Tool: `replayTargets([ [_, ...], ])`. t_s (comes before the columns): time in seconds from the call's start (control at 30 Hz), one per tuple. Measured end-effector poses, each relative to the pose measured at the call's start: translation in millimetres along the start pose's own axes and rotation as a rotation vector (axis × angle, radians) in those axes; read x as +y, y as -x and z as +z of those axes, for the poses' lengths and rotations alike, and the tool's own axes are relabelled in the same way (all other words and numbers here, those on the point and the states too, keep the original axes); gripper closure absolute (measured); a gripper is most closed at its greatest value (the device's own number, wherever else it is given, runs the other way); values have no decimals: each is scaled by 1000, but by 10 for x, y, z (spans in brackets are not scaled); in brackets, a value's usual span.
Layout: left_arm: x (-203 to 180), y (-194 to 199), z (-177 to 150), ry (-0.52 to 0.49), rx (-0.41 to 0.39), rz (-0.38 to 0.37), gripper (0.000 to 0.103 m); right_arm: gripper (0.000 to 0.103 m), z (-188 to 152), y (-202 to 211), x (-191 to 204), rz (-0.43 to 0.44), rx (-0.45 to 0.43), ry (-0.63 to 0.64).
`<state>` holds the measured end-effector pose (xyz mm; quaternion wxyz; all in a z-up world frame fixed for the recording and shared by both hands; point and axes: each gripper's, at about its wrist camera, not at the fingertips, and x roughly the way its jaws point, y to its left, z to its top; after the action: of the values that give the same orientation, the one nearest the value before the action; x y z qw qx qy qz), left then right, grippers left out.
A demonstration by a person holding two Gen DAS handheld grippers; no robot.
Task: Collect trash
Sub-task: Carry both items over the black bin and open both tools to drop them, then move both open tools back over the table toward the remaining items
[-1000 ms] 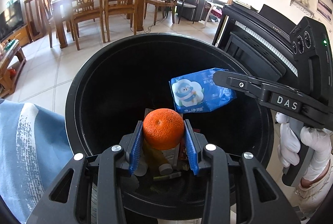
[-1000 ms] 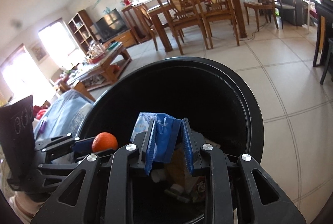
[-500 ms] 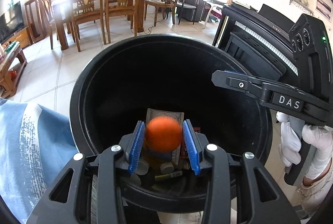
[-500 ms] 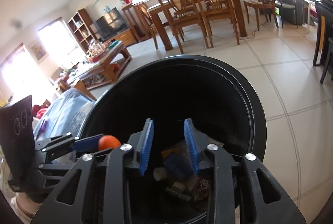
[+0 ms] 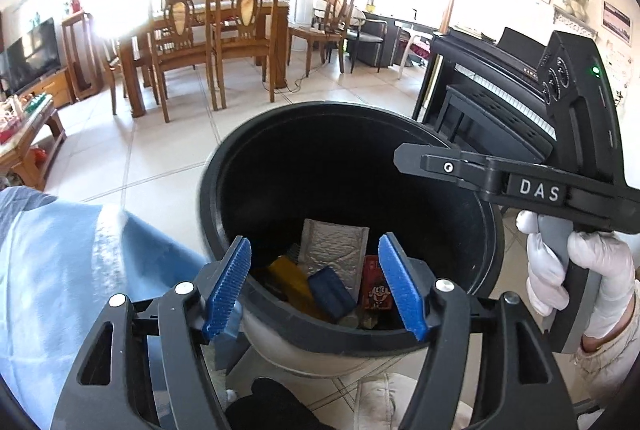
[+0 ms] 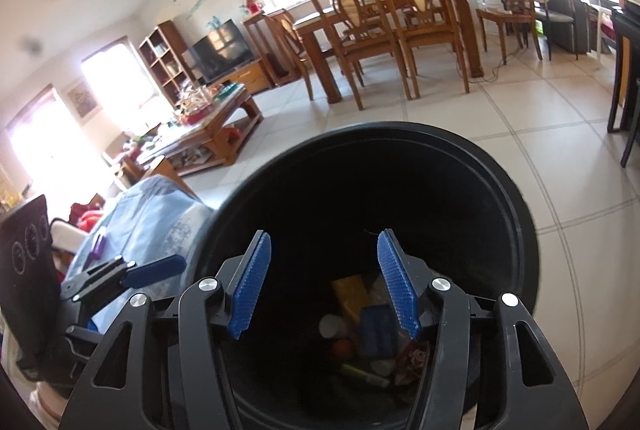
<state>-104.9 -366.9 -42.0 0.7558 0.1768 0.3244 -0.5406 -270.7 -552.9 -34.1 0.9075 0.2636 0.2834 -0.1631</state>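
A black round trash bin [image 5: 452, 150] stands on the tiled floor; it also shows in the right wrist view [image 6: 516, 198]. My left gripper [image 5: 314, 286] is open and empty over the bin's near rim. My right gripper [image 6: 324, 284] is open and empty above the bin's mouth; it shows in the left wrist view [image 5: 404, 156] at the right rim. On the bin's bottom lie the blue packet [image 5: 332, 292], a silver padded envelope [image 5: 336, 242], a yellow wrapper [image 5: 292, 280] and a red wrapper [image 5: 376, 290]. The orange [image 6: 341, 348] lies at the bottom beside the blue packet [image 6: 376, 330].
A light blue cloth [image 5: 60, 270] covers a surface left of the bin. A black piano [image 5: 492, 94] stands at the right. A wooden dining table with chairs [image 5: 208, 38] stands beyond the bin. A coffee table [image 6: 208, 126] with clutter is at the left.
Both grippers opened. The orange dropped from the left gripper and the blue packet from the right gripper into the bin. Both grippers then drew back and up.
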Motion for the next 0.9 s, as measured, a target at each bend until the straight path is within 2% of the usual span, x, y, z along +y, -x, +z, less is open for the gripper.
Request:
replayTargets([
  [0.03, 31, 46, -17, 4, -4, 4, 36, 40, 2, 0, 53, 5, -3, 3],
  [0.23, 253, 322, -134, 40, -33, 37, 35, 40, 26, -89, 424, 40, 5, 46],
  [0.33, 370, 469, -211, 60, -53, 70, 23, 40, 44, -159, 638, 62, 13, 71],
  [0.67, 811, 964, -441, 145, -102, 161, 23, 40, 37, -432, 1429, 137, 43, 159],
  [0.77, 964, 1113, -529, 166, -112, 201, 23, 33, 22, -501, 1653, 154, 50, 178],
  [0.9, 1189, 1303, -663, 208, -118, 257, 23, 33, -33, -587, 1934, 183, 62, 208],
])
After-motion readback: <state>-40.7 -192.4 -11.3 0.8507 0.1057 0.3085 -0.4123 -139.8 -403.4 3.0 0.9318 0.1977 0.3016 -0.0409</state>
